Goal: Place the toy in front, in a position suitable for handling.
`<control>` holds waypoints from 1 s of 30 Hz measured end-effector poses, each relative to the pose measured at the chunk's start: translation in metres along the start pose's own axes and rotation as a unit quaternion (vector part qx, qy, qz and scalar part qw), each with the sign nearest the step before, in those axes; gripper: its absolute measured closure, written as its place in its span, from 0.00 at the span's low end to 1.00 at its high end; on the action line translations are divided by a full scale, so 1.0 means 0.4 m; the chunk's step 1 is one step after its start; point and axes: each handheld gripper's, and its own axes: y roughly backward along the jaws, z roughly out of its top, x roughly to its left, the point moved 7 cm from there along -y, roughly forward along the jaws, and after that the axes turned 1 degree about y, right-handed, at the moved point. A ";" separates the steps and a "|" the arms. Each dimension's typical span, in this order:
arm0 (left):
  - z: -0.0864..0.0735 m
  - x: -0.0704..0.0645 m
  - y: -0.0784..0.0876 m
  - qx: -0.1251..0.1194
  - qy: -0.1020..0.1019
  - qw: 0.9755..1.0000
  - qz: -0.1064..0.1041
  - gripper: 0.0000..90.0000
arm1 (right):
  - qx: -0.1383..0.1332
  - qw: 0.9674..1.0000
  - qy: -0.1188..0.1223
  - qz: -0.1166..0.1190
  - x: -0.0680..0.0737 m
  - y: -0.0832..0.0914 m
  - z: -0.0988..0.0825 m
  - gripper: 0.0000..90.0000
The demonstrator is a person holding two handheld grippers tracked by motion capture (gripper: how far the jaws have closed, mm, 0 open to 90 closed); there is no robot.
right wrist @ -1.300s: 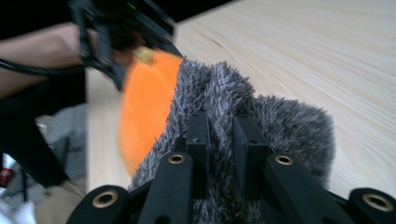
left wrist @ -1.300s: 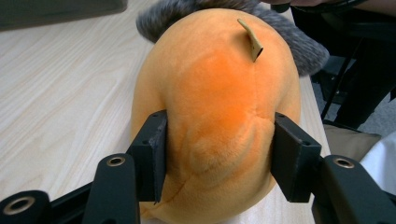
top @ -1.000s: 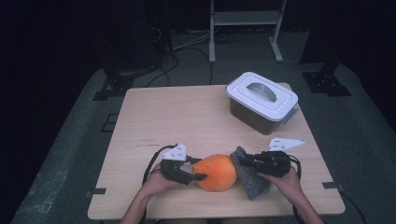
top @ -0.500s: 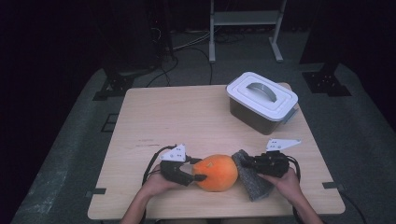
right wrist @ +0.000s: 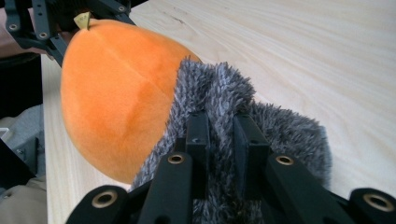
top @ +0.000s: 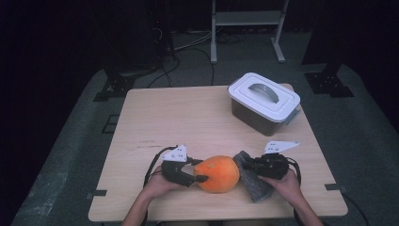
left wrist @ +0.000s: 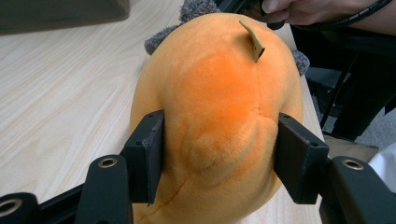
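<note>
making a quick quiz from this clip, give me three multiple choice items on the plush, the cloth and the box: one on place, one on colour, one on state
1. Where is the lidded box?
A. far right part of the table
B. near left corner
C. on the floor

2. What colour is the plush?
A. green
B. orange
C. white

3. What is the right gripper doing?
A. hanging open over the box
B. clamping the plush
C. shut on the grey cloth

Answers:
1 A, the high view shows it far from the hands, on the right.
2 B, it is orange in all views, with the left gripper clamped on it.
3 C, its jaws pinch a fold of the cloth.
</note>
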 end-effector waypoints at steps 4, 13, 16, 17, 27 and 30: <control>0.003 0.000 -0.004 -0.003 0.002 1.000 0.003 0.45 | -0.036 0.999 0.009 0.004 0.019 0.018 0.038 0.86; 0.011 -0.012 -0.019 -0.003 -0.010 1.000 0.004 0.45 | -0.046 0.998 0.023 0.040 0.051 -0.013 0.061 0.85; 0.005 -0.005 -0.009 -0.004 -0.005 1.000 0.001 0.46 | -0.025 1.000 0.003 0.016 0.007 -0.003 0.031 0.85; 0.004 -0.005 -0.008 -0.005 -0.003 1.000 0.000 0.46 | -0.022 1.000 -0.007 0.017 -0.001 0.000 0.020 0.85; 0.044 -0.020 -0.019 -0.012 -0.017 1.000 0.019 0.52 | -0.067 0.995 0.056 0.037 0.091 0.002 0.101 0.85; 0.044 -0.019 -0.018 -0.014 -0.014 1.000 0.020 0.53 | -0.059 0.997 0.036 0.042 0.065 -0.002 0.078 0.85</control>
